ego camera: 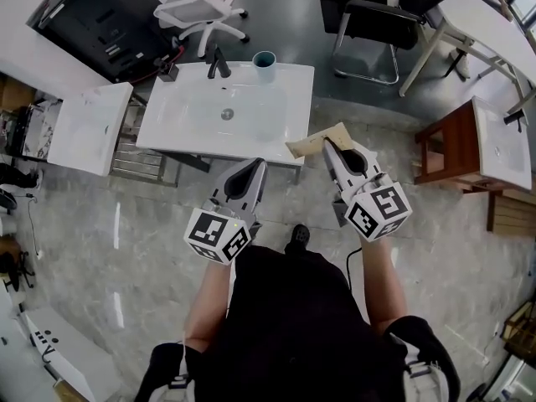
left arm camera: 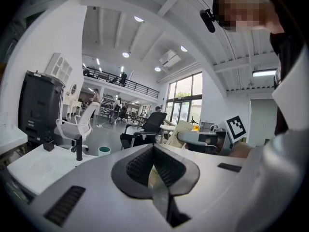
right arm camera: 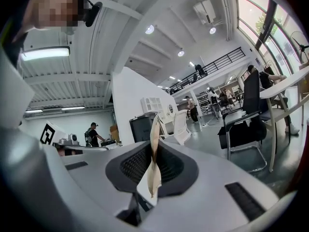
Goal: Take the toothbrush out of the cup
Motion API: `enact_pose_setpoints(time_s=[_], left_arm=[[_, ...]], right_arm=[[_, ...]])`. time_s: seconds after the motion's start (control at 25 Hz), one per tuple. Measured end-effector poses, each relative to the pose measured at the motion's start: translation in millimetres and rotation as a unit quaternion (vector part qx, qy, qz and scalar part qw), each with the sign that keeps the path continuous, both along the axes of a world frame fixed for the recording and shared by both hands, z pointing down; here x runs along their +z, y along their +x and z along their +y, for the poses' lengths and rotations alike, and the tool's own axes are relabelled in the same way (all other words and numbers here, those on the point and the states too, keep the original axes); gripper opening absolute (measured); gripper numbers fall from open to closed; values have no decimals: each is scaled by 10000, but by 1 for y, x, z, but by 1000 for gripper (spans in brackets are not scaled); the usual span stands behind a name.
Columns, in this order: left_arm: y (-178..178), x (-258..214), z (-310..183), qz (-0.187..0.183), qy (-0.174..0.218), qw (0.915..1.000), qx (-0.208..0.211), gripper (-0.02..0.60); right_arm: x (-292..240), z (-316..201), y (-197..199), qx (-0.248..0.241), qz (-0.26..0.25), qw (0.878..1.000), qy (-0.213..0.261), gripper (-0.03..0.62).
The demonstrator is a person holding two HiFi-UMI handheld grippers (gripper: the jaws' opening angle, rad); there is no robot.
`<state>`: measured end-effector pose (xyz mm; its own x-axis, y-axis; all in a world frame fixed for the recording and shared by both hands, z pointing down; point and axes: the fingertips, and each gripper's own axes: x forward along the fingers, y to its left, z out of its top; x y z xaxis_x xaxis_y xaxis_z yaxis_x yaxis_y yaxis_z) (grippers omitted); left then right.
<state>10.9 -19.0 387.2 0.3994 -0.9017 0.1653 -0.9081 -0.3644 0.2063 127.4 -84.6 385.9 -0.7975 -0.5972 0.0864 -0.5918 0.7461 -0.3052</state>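
Note:
A teal cup [ego camera: 265,62] stands at the back edge of the white sink top [ego camera: 276,86], right of the black faucet [ego camera: 219,64]; I see no toothbrush in it. The same cup [left arm camera: 104,151] shows small and far off in the left gripper view. Both grippers hang in front of the sink, well short of the cup. My left gripper [ego camera: 257,168] has its jaws together with nothing in them. My right gripper [ego camera: 328,147] is shut on a tan paper sheet [ego camera: 311,143], which stands edge-on between the pads [right arm camera: 153,151] in the right gripper view.
A second white basin [ego camera: 88,128] sits to the left and a wooden stand with a basin [ego camera: 469,145] to the right. Behind the sink are a white office chair [ego camera: 205,7], a black chair [ego camera: 373,23] and a dark cabinet [ego camera: 100,19].

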Motion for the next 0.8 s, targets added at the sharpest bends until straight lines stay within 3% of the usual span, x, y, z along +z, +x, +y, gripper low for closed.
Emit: enact_pose_setpoints(time_s=[0.4, 0.8], left_arm=[[-21, -5, 17, 24, 28, 10000, -39, 14], [-15, 0, 16, 77, 22, 10000, -12, 14]], right_arm=[[-3, 35, -13, -147, -54, 9999, 8, 52], [3, 42, -10, -157, 46, 9998, -87, 52]])
